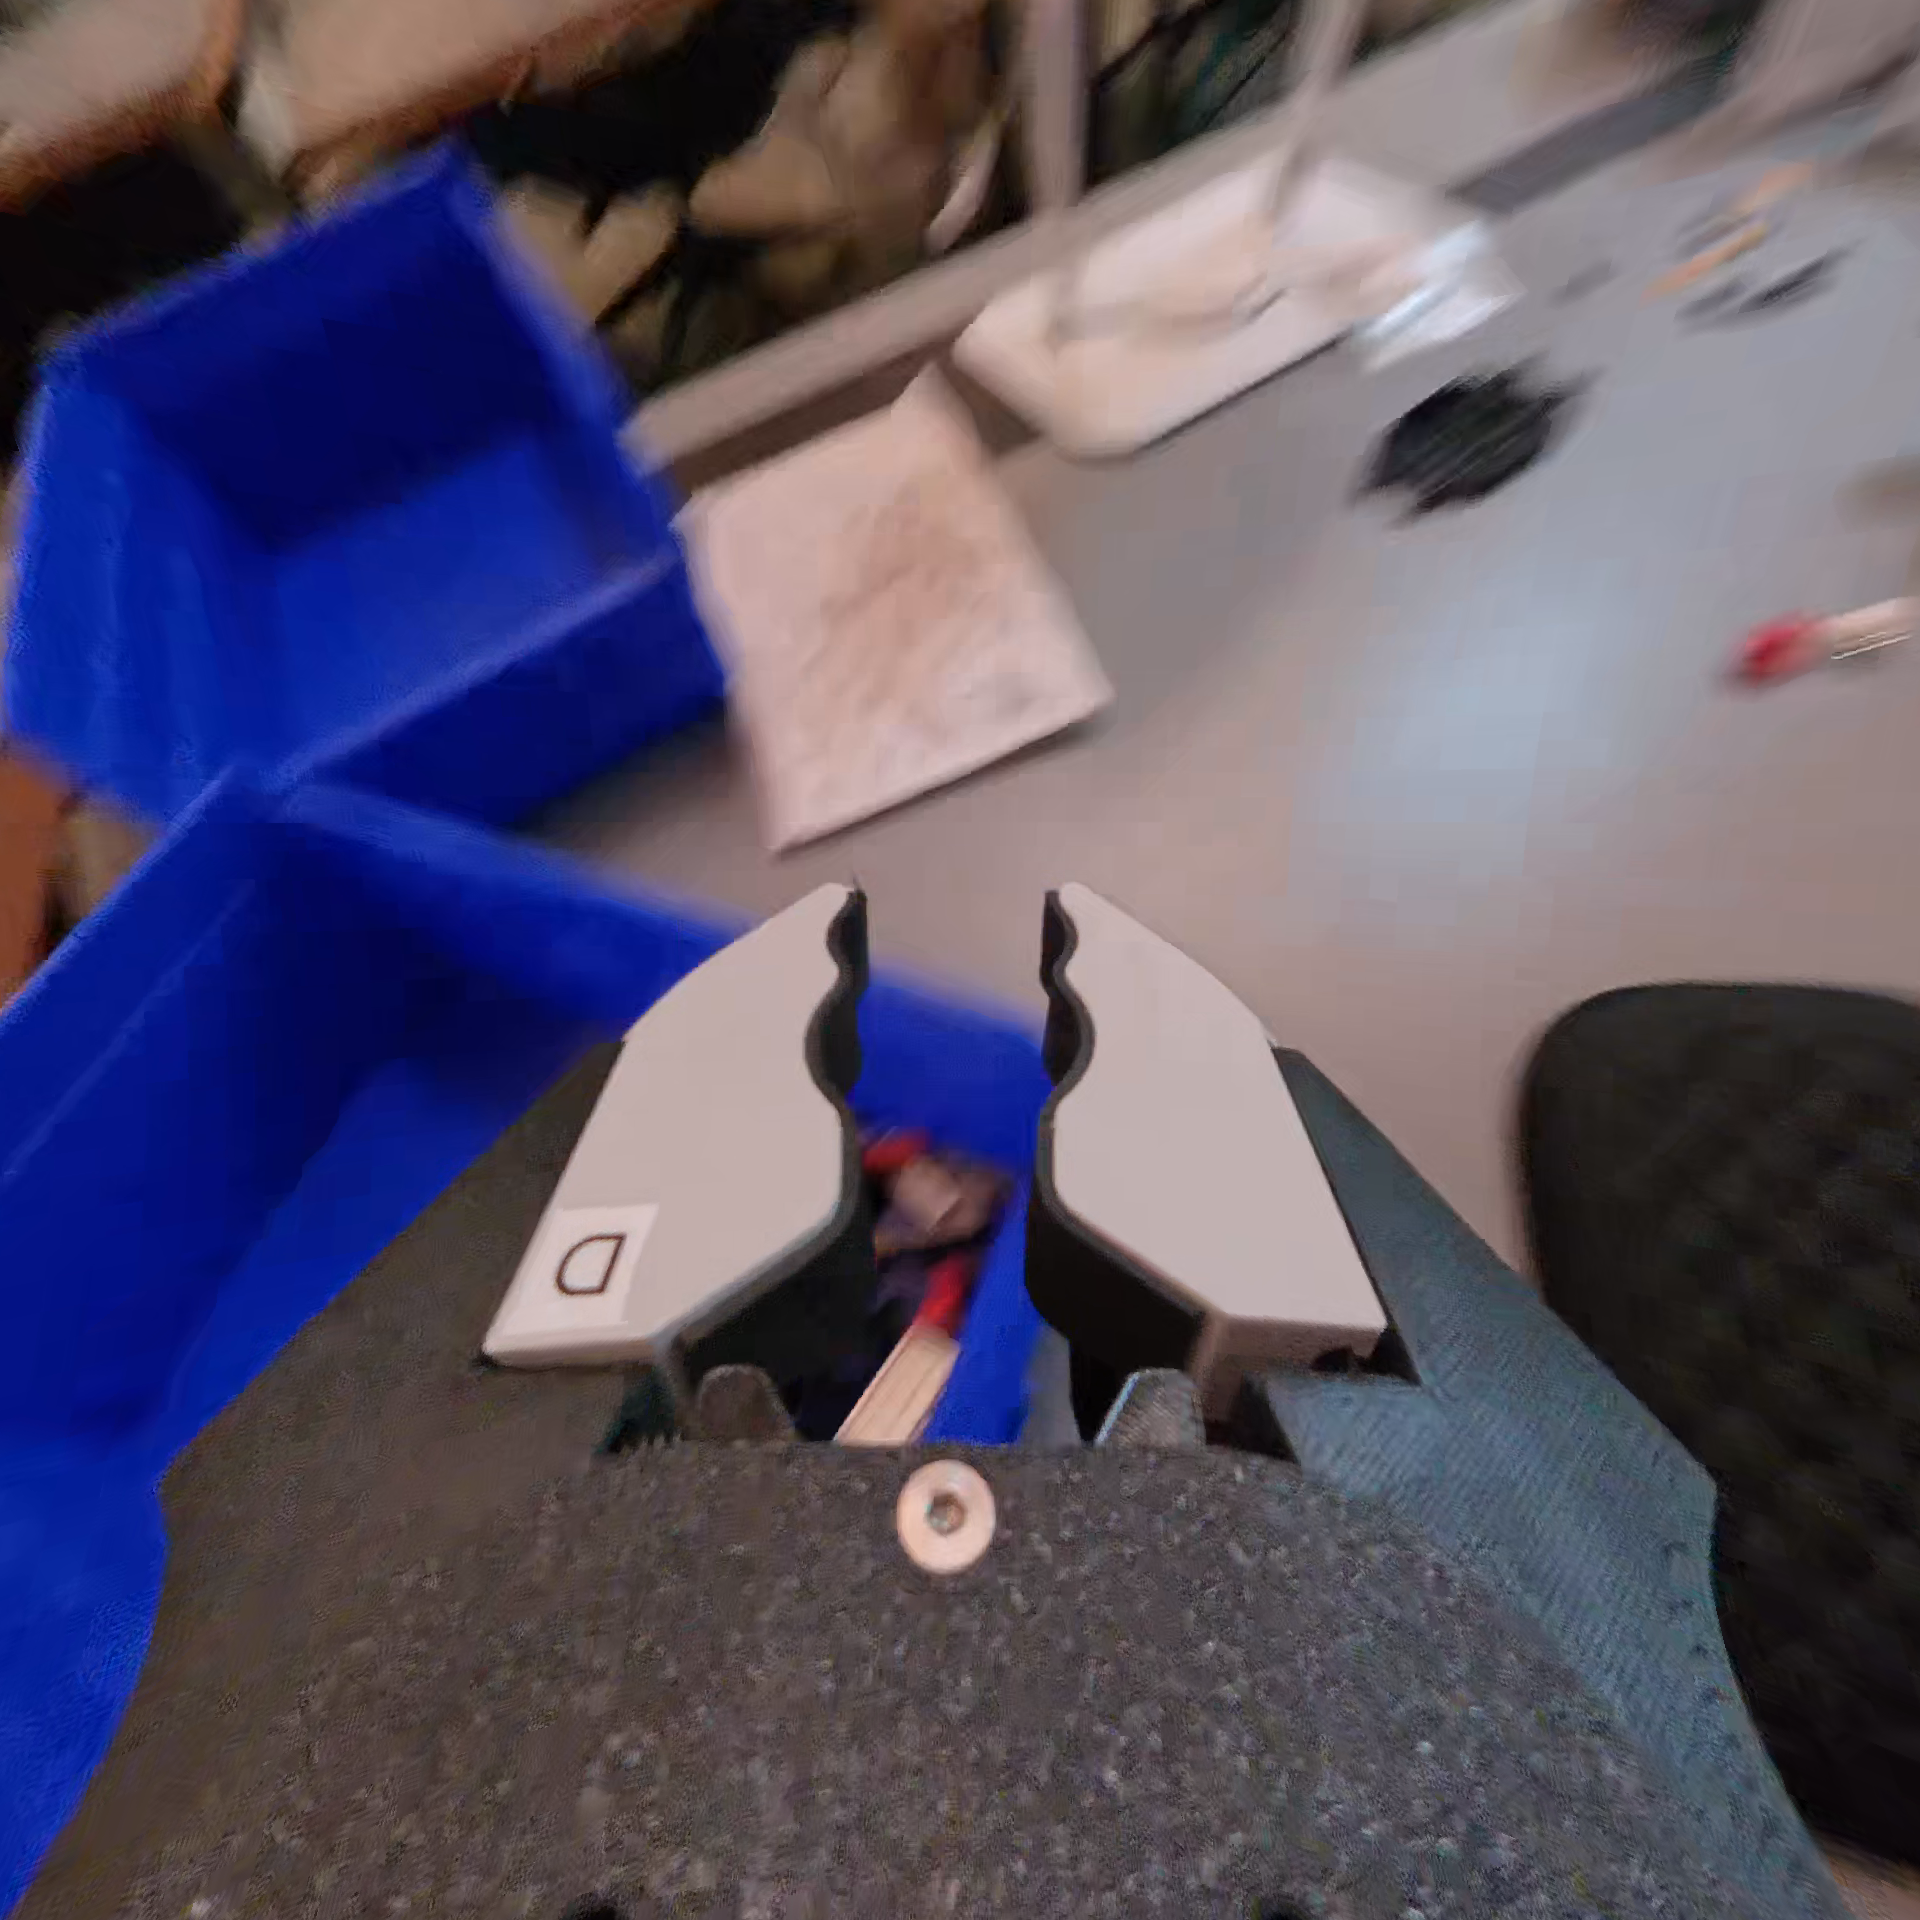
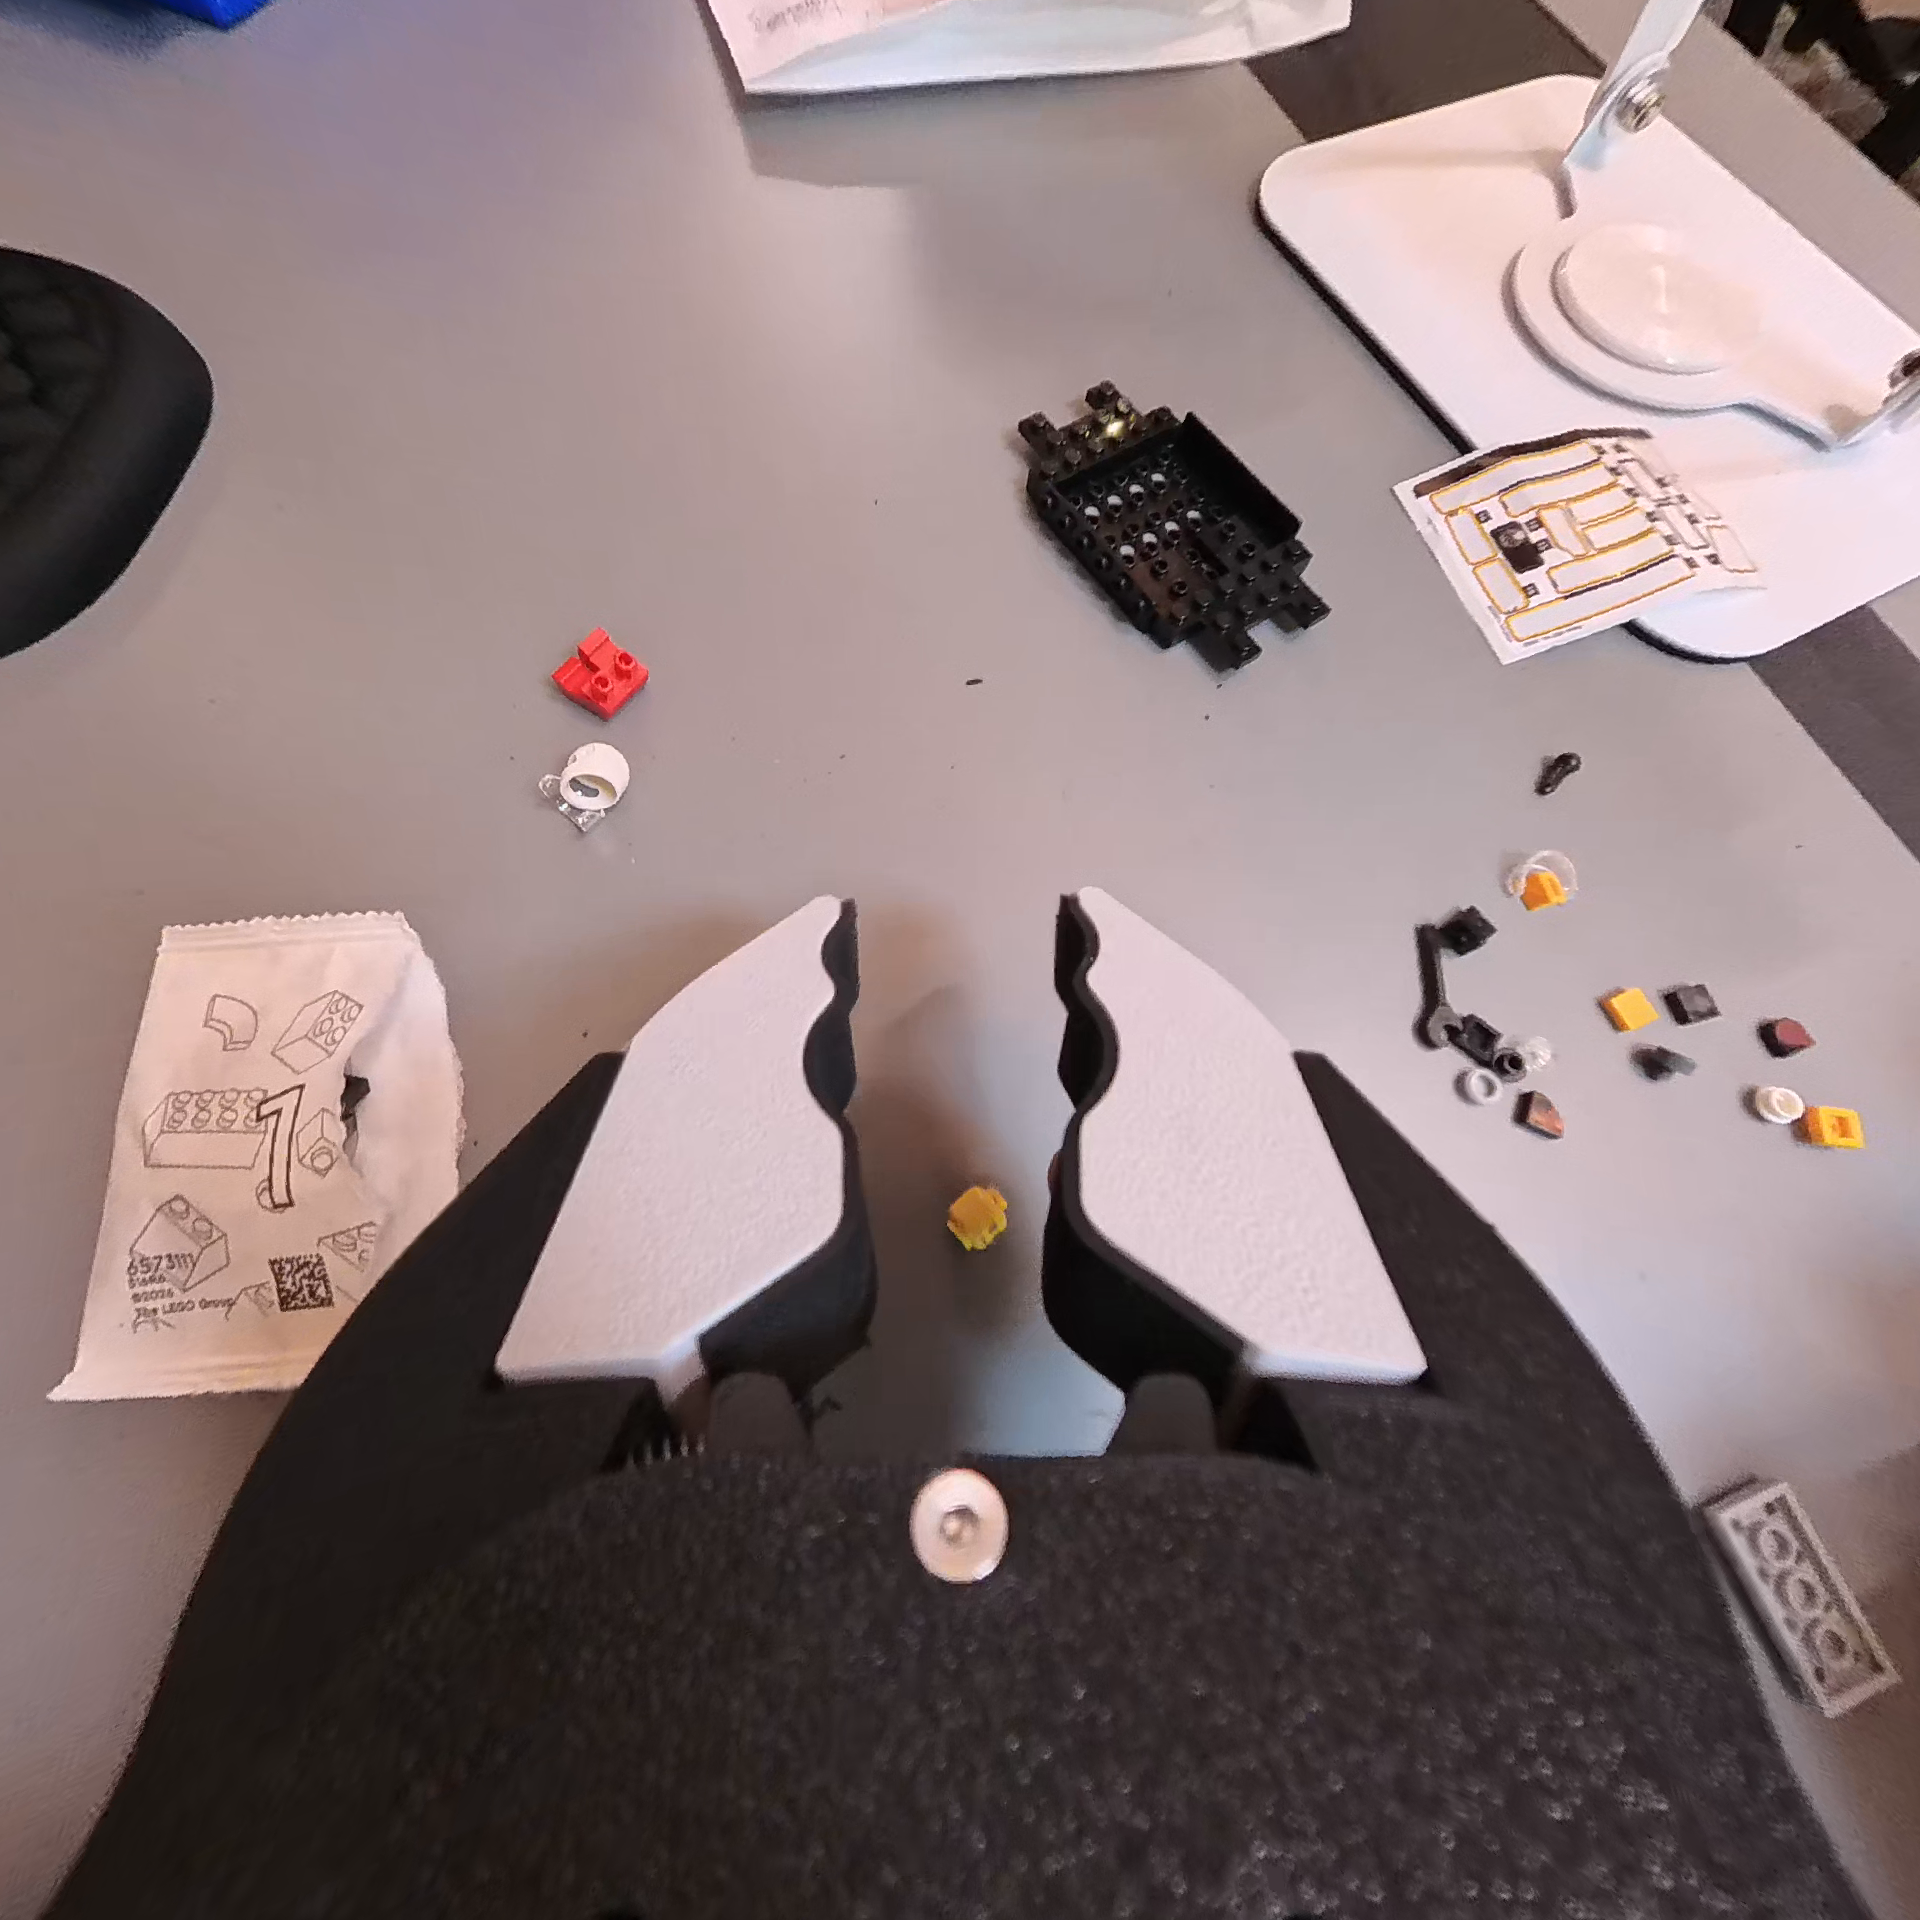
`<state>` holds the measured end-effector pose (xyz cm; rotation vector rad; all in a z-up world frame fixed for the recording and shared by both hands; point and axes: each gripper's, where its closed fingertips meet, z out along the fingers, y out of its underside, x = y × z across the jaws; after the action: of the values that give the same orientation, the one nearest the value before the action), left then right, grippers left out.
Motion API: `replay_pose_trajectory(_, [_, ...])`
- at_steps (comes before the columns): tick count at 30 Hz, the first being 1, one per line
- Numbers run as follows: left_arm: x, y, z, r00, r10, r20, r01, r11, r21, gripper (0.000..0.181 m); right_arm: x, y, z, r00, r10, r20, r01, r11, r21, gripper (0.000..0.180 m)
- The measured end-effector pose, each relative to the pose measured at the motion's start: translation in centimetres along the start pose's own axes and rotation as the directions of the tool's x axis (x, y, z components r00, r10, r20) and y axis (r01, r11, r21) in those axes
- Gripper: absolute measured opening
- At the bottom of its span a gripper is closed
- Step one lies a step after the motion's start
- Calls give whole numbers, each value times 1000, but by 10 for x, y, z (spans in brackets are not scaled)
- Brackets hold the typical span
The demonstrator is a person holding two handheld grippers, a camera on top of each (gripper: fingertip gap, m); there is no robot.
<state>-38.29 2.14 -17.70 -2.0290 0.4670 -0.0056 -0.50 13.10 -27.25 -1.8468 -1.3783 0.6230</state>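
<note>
Left tool (image 1: 954,914) and right tool (image 2: 956,920) both empty, jaws parted, pointing forward and down.

Printed white paper bag (image 2: 260,1153) at 8 o'clock carries legible writing. Sticker sheet (image 2: 1569,545) at 2 o'clock: markings unreadable. Left tongs (image 1: 954,914) bear a lettered label (image 1: 588,1265).

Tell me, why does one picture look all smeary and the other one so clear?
Left wrist view: motion blur smears the blue bins and table, only the left gripper stays crisp. Right wrist view: sharp, evenly lit, small pieces like the red brick clear, edges bent by the wide lens.
</note>
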Motion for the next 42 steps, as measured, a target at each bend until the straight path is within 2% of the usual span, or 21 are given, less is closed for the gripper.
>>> replay_pose_trajectory(2, [57,-35,9,979,55,-199,-30,991,128,30,2,-7,-1,1000,-2,-12,2,999,50,36])
replay_pose_trajectory(4, [112,-52,29,923,123,-364,-66,984,165,36,2,-16,-3,1000,-1,-16,2,994,109,36])
replay_pose_trajectory(7, [183,-51,76,802,207,-560,-156,978,139,38,4,-26,-9,1000,4,-24,0,984,178,37])
replay_pose_trajectory(9, [220,-37,109,713,203,-672,-198,976,85,40,7,-29,-13,999,8,-39,1,979,203,37])
replay_pose_trajectory(13, [261,-20,151,627,184,-757,-267,964,14,42,10,-25,-21,999,16,-34,-10,982,189,37])
replay_pose_trajectory(16, [275,-10,164,600,168,-782,-316,948,-40,45,16,-20,-27,999,30,-36,-23,983,181,37])
replay_pose_trajectory(18, [279,-1,167,591,203,-781,-372,927,-41,39,20,-19,-31,998,43,-44,-35,982,184,37])
replay_pose_trajectory(20, [275,-1,167,609,255,-751,-394,919,-7,15,22,-18,-33,998,45,-52,-35,982,185,37])
replay_pose_trajectory(24, [246,-26,150,705,334,-626,-371,925,76,15,23,-14,-32,997,41,-62,-31,987,158,37])
replay_pose_trajectory(27, [190,-65,115,846,377,-377,-341,926,160,15,25,-4,-31,996,34,-77,-26,995,97,37])
replay_pose_trajectory(30, [105,-85,59,960,270,-70,-255,952,169,15,25,14,-36,997,40,-67,-41,999,-6,37])
replay_pose_trajectory(32, [48,-68,28,990,131,47,-135,987,92,15,26,28,-39,997,41,-64,-46,995,-84,37])
replay_pose_trajectory(35, [-19,-17,3,985,-51,165,57,998,-33,15,20,45,-41,998,61,-32,-66,983,-174,37])
replay_pose_trajectory(38, [-42,24,-7,971,-151,184,172,980,-102,15,16,56,-39,998,64,-15,-66,968,-240,36])
replay_pose_trajectory(42, [-50,55,-10,962,-160,224,198,967,-160,16,15,66,-32,998,61,-14,-63,955,-288,31])
